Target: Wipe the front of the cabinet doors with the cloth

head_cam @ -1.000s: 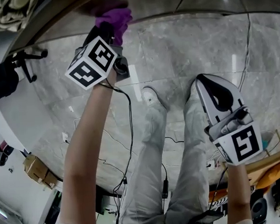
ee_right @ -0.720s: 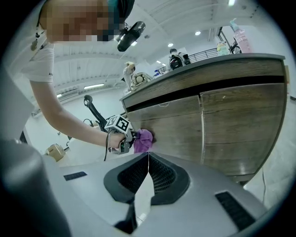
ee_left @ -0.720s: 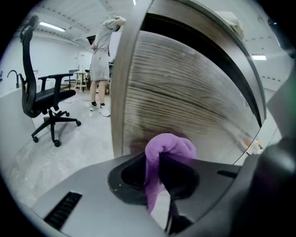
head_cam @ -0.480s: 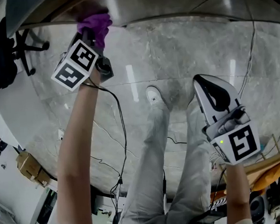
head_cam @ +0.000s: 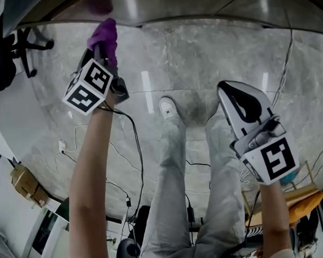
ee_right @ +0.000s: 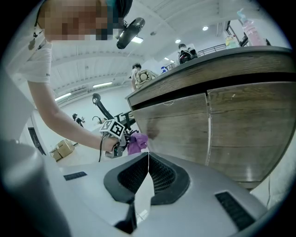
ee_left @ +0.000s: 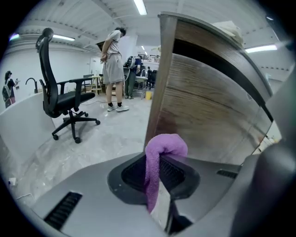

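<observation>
Left gripper (ee_left: 156, 187) clenched on a purple cloth (ee_left: 163, 149), cloth bunched past its tips, just beside the left edge of the wooden cabinet door (ee_left: 210, 115), right gripper (ee_right: 147, 162) closed and empty, well to the right.

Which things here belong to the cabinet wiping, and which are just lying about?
Job: purple cloth, held in the shut left gripper; wooden cabinet doors.
Lying about: office chair; cardboard box; pink bottle on the counter top.
</observation>
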Demonstrator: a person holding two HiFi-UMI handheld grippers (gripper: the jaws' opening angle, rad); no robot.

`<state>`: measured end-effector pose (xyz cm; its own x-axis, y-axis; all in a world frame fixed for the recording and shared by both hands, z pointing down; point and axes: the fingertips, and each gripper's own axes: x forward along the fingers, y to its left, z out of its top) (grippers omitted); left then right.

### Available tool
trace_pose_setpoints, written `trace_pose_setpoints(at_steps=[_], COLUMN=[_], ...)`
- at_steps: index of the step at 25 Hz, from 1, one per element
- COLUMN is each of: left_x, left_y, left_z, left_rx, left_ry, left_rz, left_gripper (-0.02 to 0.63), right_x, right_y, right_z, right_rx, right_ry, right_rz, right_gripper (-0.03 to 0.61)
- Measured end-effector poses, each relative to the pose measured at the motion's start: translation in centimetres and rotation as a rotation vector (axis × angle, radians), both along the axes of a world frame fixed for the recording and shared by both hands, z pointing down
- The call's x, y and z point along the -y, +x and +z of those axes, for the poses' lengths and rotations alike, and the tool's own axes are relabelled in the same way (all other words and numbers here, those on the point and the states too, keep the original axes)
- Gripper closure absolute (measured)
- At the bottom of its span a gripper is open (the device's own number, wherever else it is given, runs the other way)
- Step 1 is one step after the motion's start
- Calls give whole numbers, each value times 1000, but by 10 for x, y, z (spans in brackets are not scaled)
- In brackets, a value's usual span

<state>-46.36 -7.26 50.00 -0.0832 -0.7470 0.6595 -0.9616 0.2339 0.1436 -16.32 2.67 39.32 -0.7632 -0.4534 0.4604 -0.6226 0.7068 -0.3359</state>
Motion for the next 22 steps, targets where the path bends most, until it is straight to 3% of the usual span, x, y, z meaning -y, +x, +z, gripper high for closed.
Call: trace_pose_setpoints(at_steps=[6, 10, 17, 22], left_x=[-19, -11, 24, 52], left_y=[91, 151, 253, 301], left_z=[25, 36, 66, 93], left_rx=[-65, -94, -89, -96], left_ry=[-47, -71, -107, -146], left_rz=[14, 37, 193, 294], left_gripper=[554, 554, 554, 554], right_x=[6, 17, 27, 26], right_y=[50, 85, 156, 190], right_z=[3, -2, 24, 46], right_rx=[-9, 4, 4, 0], right_ry=[-3, -8, -46, -77], right_rz=[-40, -10, 78, 169], right_gripper=[551, 551, 551, 551])
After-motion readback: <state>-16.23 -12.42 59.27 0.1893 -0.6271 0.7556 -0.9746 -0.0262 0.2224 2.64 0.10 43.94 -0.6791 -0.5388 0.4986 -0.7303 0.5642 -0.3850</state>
